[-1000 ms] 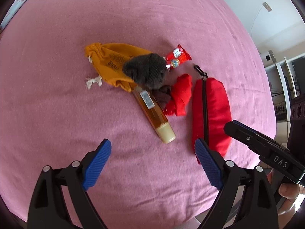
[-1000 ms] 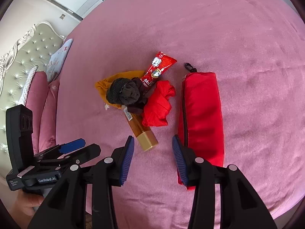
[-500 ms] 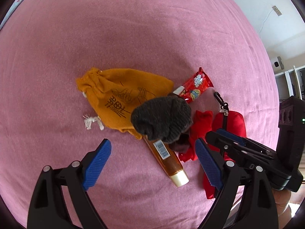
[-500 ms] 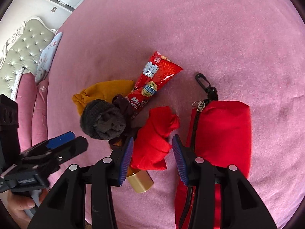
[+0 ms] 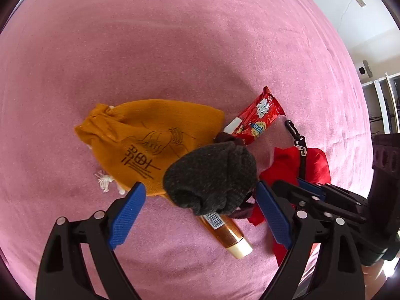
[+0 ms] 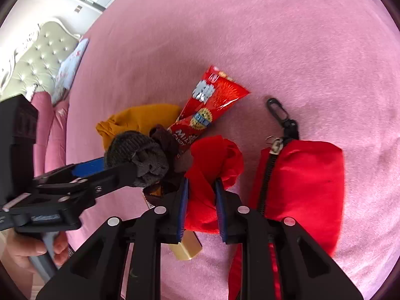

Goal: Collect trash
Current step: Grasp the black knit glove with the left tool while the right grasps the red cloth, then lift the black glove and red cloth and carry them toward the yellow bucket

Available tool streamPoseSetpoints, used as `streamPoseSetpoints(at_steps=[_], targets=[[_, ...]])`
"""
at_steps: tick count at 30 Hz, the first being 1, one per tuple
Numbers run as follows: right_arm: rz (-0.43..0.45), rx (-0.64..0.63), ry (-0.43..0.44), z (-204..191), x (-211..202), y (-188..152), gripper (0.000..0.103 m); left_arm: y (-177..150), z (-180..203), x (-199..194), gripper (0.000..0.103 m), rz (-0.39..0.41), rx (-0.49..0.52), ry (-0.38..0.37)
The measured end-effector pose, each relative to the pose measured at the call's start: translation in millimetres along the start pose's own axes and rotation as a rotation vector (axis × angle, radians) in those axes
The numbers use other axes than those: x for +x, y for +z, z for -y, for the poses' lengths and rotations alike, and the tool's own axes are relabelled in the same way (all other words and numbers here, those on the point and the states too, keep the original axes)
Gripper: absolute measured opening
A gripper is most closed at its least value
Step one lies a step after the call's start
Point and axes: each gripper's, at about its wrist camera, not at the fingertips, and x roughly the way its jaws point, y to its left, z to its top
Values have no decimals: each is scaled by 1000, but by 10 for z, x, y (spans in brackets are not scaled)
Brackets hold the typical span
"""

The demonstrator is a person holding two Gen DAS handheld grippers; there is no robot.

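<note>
A pile lies on the pink bed. My left gripper (image 5: 197, 215) is open, its blue pads on either side of a dark grey knit sock ball (image 5: 212, 177). My right gripper (image 6: 201, 200) is shut on a crumpled red paper wad (image 6: 212, 165). A red candy wrapper (image 6: 207, 105) lies behind the wad; it also shows in the left wrist view (image 5: 257, 122). An amber bottle (image 5: 225, 232) with a cream cap lies under the sock. An orange drawstring pouch (image 5: 145, 140) lies at the left.
A red zip pouch (image 6: 305, 190) with a black clip lies right of the wad. A padded headboard (image 6: 37, 60) and pillows stand at the far left. A white wall and shelving (image 5: 382, 95) are beyond the bed's right edge.
Both grippers moved forward and down into the pile. My right gripper closed on the red paper wad. My left gripper came around the grey sock ball, still open.
</note>
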Motion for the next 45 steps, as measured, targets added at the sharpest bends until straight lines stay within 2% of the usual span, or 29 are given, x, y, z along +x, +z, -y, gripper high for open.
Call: streamPoseSetpoints(at_steps=[4, 6, 7, 8, 10, 13, 21, 26, 30, 35, 45], targets=[[11, 28, 23, 121, -140, -38, 21, 58, 90, 94, 88, -7, 21, 12], [15, 31, 18, 157, -175, -60, 21, 91, 117, 106, 76, -3, 12, 13], [17, 39, 18, 176, -186, -75, 21, 100, 121, 106, 65, -6, 6, 5], [21, 52, 27, 189, -209, -97, 21, 106, 132, 100, 59, -4, 3, 1], [30, 75, 42, 193, -239, -108, 21, 103, 182, 65, 51, 6, 12, 2], [46, 83, 54, 172, -329, -166, 21, 46, 246, -19, 47, 25, 17, -8], [98, 52, 44, 5, -717, -424, 21, -317, 358, -467, 45, 80, 23, -75], [148, 51, 22, -39, -1084, -804, 21, -750, 563, -764, 45, 99, 78, -104], [194, 98, 16, 31, -1349, -1178, 21, -1075, 784, -893, 45, 93, 137, -128], [242, 162, -4, 119, -1624, -1735, 21, -1472, 1014, -961, 46, 74, 209, -161], [304, 304, -64, 625, -1994, -2631, 21, -2170, 1866, -735, 46, -23, 407, -201]])
